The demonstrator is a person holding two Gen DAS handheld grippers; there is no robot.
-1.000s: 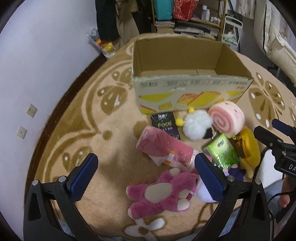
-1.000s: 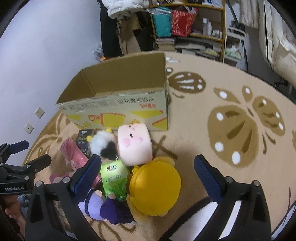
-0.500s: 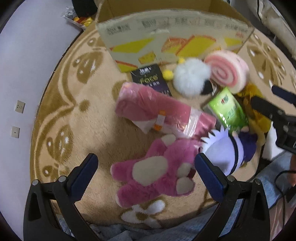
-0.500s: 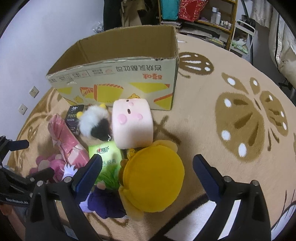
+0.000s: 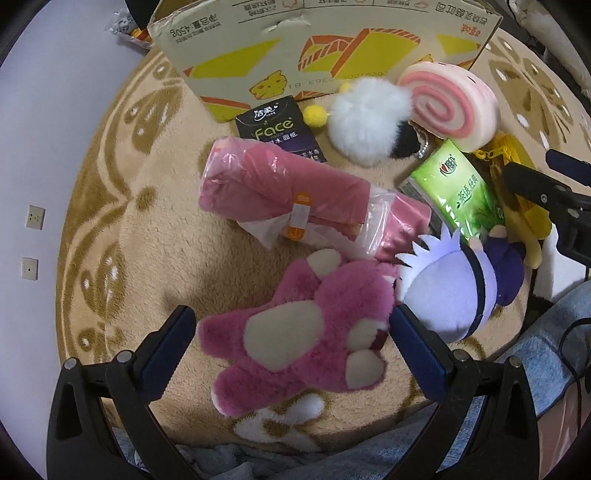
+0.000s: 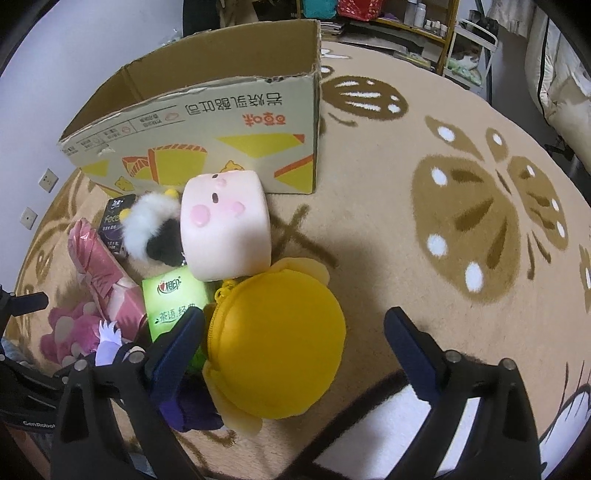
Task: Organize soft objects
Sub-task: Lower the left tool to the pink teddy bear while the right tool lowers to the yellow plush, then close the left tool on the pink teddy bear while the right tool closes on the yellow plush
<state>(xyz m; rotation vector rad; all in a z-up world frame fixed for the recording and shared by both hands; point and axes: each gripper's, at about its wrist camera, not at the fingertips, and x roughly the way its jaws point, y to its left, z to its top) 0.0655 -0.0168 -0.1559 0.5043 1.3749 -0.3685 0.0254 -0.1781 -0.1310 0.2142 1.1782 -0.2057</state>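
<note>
A pink plush bear (image 5: 299, 339) lies on the rug between the fingers of my open left gripper (image 5: 293, 349), which hangs just above it. Beside it are a purple-and-white plush doll (image 5: 454, 295), a wrapped pink roll (image 5: 291, 195), a green tissue pack (image 5: 458, 192), a white fluffy pompom (image 5: 365, 125) and a pink swirl cushion (image 5: 450, 107). My open right gripper (image 6: 291, 350) straddles a yellow round plush (image 6: 277, 347). Behind it sit the pink cushion (image 6: 225, 229) and the open cardboard box (image 6: 207, 122).
A black tissue pack (image 5: 280, 129) lies against the box front (image 5: 325, 55). The patterned beige rug (image 6: 461, 206) stretches bare to the right of the pile. A wall with sockets (image 5: 33, 218) runs along the left. Shelves (image 6: 410, 18) stand at the back; a person's grey trouser leg (image 5: 554, 339) shows bottom right.
Both grippers have come down and forward toward the pile. The left now frames the pink bear closely; the right sits lower around the yellow plush. Neither has shut.
</note>
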